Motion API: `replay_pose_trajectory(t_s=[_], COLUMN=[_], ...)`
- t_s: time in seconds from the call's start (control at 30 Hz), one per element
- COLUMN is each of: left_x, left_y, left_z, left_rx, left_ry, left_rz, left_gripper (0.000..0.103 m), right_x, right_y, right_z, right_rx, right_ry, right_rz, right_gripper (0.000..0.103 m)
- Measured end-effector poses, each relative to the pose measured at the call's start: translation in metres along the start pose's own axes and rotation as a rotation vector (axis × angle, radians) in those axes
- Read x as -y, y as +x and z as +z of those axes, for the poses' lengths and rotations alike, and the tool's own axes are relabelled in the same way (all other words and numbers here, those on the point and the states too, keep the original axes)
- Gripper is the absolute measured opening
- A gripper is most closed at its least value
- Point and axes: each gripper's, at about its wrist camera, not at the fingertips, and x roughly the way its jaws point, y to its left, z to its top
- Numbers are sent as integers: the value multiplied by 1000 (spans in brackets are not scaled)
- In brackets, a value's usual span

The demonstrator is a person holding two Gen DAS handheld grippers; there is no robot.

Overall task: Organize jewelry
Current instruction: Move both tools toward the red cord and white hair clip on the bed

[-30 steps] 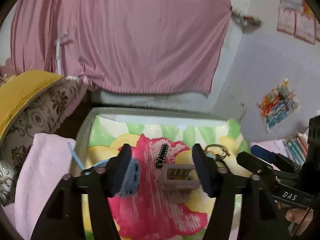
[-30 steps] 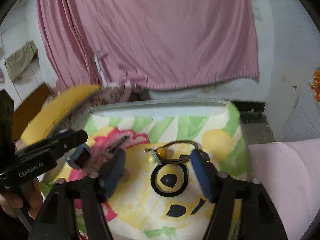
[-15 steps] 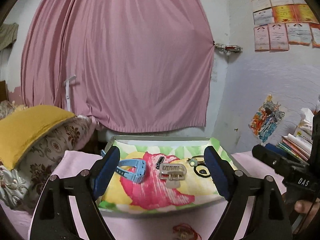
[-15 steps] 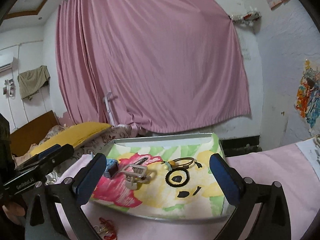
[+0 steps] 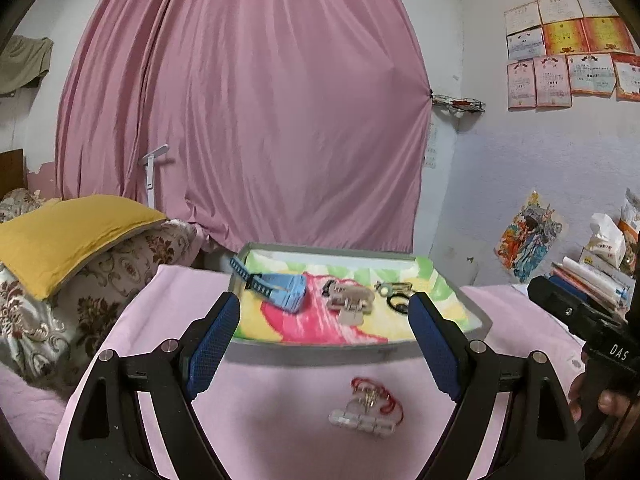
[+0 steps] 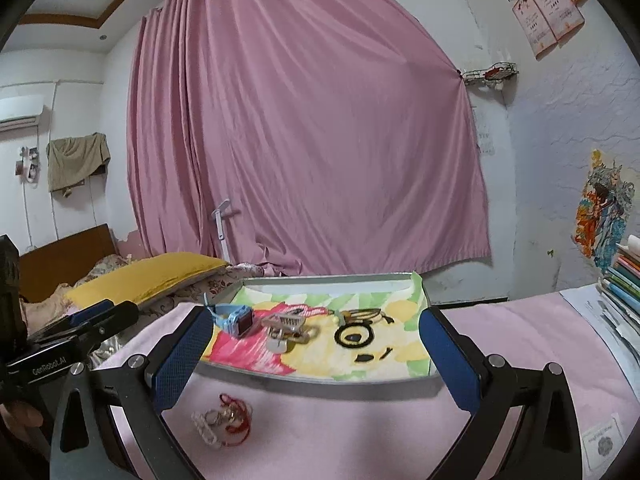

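A shallow tray [image 5: 360, 347] lined with a bright cartoon print lies on the pink sheet; it also shows in the right wrist view [image 6: 320, 380]. In it lie a blue watch [image 5: 280, 294] [image 6: 236, 318], a beige hair claw [image 5: 348, 302] [image 6: 286, 326], and a hair tie with beads [image 5: 394, 290] [image 6: 360, 314]. A red cord bracelet with a clear beaded piece [image 5: 370, 406] [image 6: 224, 420] lies on the sheet in front of the tray. My left gripper [image 5: 324, 344] and right gripper [image 6: 312, 356] are both open and empty, held back above the sheet near the bracelet.
A yellow pillow [image 5: 68, 236] on patterned cushions lies at the left. A pink curtain [image 5: 248, 120] hangs behind the tray. Stacked books [image 6: 624, 280] stand at the right. A small card [image 6: 602, 442] lies on the sheet at the lower right.
Both grippers have pulled back and up from over the tray and opened wider. The blue watch, held between the left fingers a second ago, now lies in the tray. The bracelet came into view.
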Motion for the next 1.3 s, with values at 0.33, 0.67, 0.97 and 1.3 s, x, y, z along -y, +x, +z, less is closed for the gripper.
replay_pose_trajectory(t_s=[0.33,0.67,0.97,1.3], left_x=[-2,-6,-15,-7], left_y=[-10,-5,20,33], left_z=[-38,-60,-61,-62], left_rx=[-106,-180,-318,-386], left_ry=[13,6,-37,-43], left_rz=[4,11,-24,-69], left_gripper=[82,82,81,81], right_x=[-23,-26,-21,-14], right_y=[-4,5,29,52], right_z=[-36,-60,-68,-77], right_rx=[-105,-193,-354,-500], right_ry=[-67,-79,-83,-77], right_rz=[20,26,58,128], right_gripper=[103,103,100,62])
